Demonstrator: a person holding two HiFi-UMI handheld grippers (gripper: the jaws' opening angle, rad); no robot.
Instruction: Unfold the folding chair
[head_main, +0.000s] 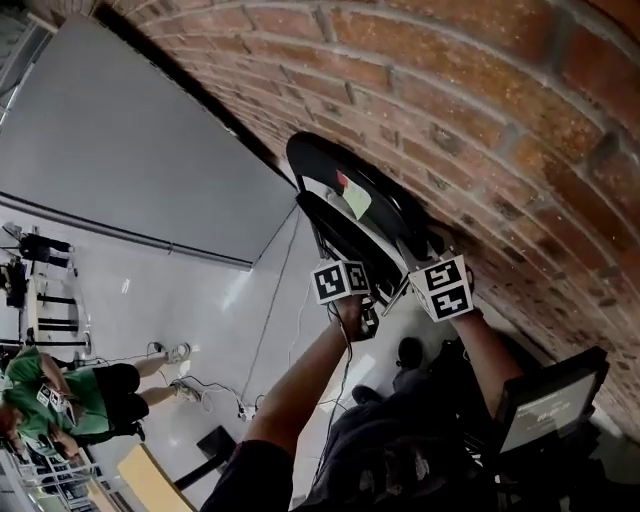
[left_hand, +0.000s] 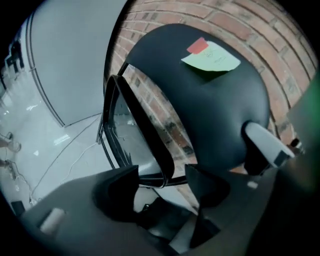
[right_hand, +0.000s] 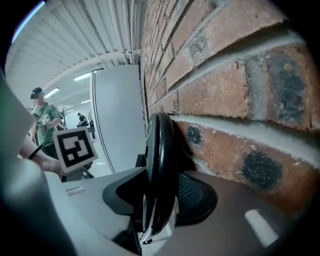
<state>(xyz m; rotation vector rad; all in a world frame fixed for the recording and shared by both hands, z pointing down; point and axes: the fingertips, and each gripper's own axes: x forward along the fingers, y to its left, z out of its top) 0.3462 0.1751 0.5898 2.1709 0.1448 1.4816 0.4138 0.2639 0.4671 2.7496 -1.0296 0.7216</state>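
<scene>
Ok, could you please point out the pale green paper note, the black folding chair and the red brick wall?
Pale green paper note (left_hand: 212, 60): left gripper view, its centre.
Black folding chair (left_hand: 225, 115): left gripper view, backrest panel.
Red brick wall (head_main: 480, 90): head view, bare brickwork.

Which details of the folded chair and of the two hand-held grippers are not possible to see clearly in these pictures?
- Feet of the folding chair: head view, hidden behind marker cubes and arms.
- Writing on the green note: left gripper view, too small, blurred.
- Whether the open left hand-held gripper touches the seat edge: left gripper view, dark against dark.
</scene>
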